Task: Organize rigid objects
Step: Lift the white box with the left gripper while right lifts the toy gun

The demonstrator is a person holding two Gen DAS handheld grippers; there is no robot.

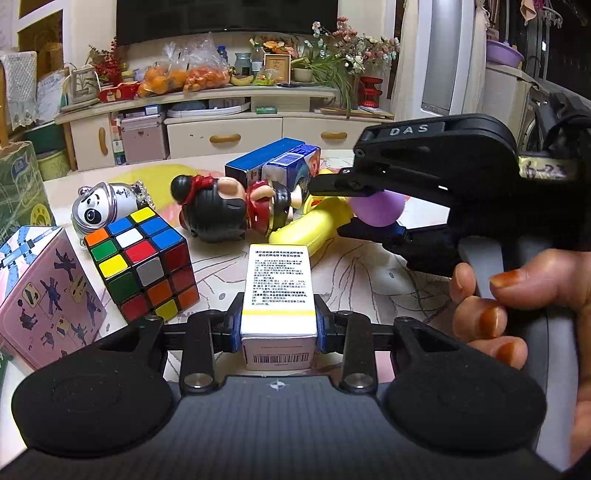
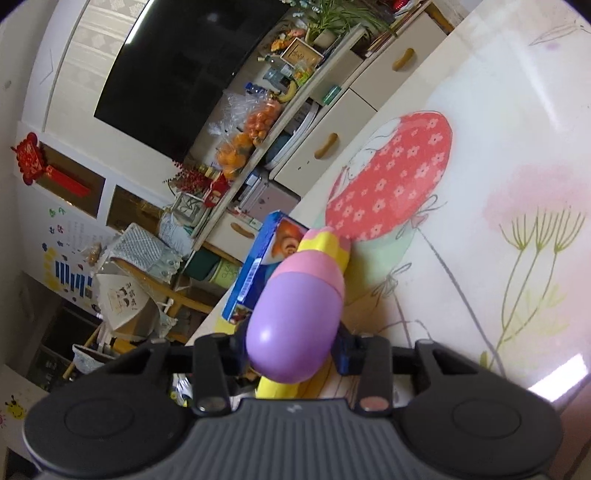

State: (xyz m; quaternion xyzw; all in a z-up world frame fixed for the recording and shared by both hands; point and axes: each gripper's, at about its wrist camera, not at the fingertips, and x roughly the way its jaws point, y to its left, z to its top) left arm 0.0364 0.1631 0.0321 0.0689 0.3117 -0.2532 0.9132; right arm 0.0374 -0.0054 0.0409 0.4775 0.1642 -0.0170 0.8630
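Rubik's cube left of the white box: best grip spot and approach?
Take the multicoloured Rubik's cube across two opposite flat side faces, coming from above. It sits flat on the table with its top face exposed; the pink tin box and panda figurine crowd its left and back, so a low sideways approach looks tight.

A home living room. At twelve o'clock a dark TV hangs over a cream cabinet crowded with bagged oranges, bananas, flowers and a plant. At nine o'clock in the right wrist view, a red knot charm and children's stickers decorate the wall.
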